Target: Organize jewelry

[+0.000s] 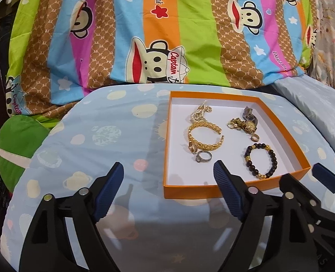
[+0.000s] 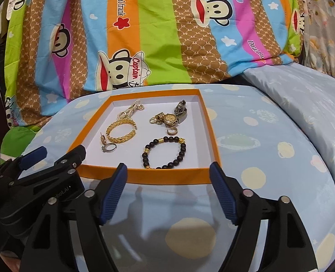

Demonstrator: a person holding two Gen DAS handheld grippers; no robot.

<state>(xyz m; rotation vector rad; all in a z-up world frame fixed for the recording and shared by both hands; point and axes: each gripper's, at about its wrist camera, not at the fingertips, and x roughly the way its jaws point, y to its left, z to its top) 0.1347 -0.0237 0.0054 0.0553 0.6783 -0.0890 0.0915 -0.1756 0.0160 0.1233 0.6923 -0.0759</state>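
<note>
An orange shallow tray [image 1: 190, 191] with a white floor lies on a light blue patterned cushion. Inside it lie a gold woven bangle [image 1: 203, 138], a black bead bracelet [image 1: 260, 161], a silver ring [image 1: 202, 157], a gold watch [image 1: 247, 125] and a pearl chain [image 1: 200, 111]. My left gripper [image 1: 168, 167] is open and empty, hovering over the tray's near left corner. In the right wrist view the same tray [image 2: 156, 176] holds the bead bracelet [image 2: 165, 154] and bangle [image 2: 121, 131]. My right gripper [image 2: 168, 167] is open and empty just before the tray's front wall.
The cushion [image 2: 269, 158] rounds off to either side and toward me. A striped cartoon-print blanket [image 1: 167, 34] rises behind the tray. A pale blue pillow [image 2: 303, 95] lies at the right. The two grippers hang side by side, close together.
</note>
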